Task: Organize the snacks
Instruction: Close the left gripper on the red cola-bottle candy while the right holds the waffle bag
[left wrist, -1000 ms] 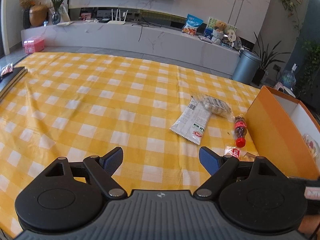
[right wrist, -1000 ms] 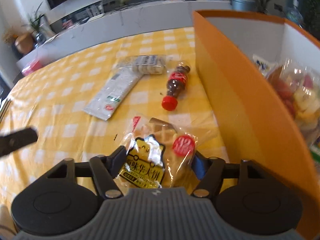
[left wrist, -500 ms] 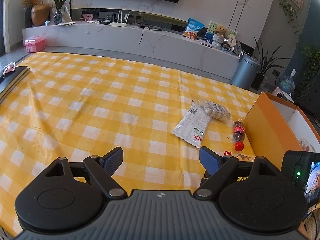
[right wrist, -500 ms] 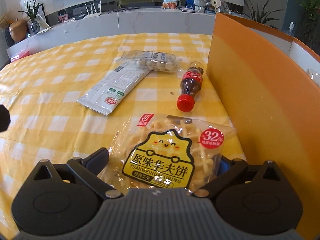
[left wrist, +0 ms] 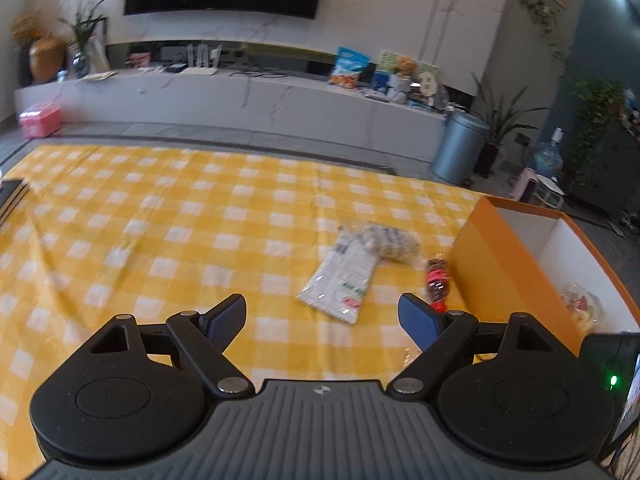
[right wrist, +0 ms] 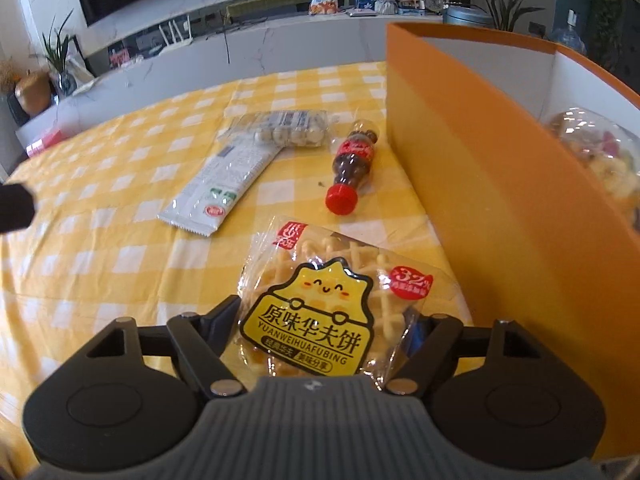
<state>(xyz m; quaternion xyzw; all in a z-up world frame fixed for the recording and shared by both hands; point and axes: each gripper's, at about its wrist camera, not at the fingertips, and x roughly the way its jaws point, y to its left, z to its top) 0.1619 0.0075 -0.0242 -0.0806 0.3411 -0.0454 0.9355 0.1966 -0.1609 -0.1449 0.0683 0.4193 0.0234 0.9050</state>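
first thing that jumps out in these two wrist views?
The waffle packet with its yellow cartoon label, filling the space between the right gripper's fingers, close beside the orange box wall. Beyond it on the yellow checked cloth lie a small cola bottle on its side and a white wrapper. The left gripper is open and empty.

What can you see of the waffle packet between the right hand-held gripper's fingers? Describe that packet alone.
The waffle packet is a clear, crinkly plastic bag showing pale lattice waffles. A yellow smiling label carries Chinese characters and "YUANWEIHUAFUBING"; a red badge reads 32%, and a red logo sits at its far corner. The right hand-held gripper is shut on its sides, its near edge against the gripper body. It faces label-up, above the checked cloth, beside the orange box.
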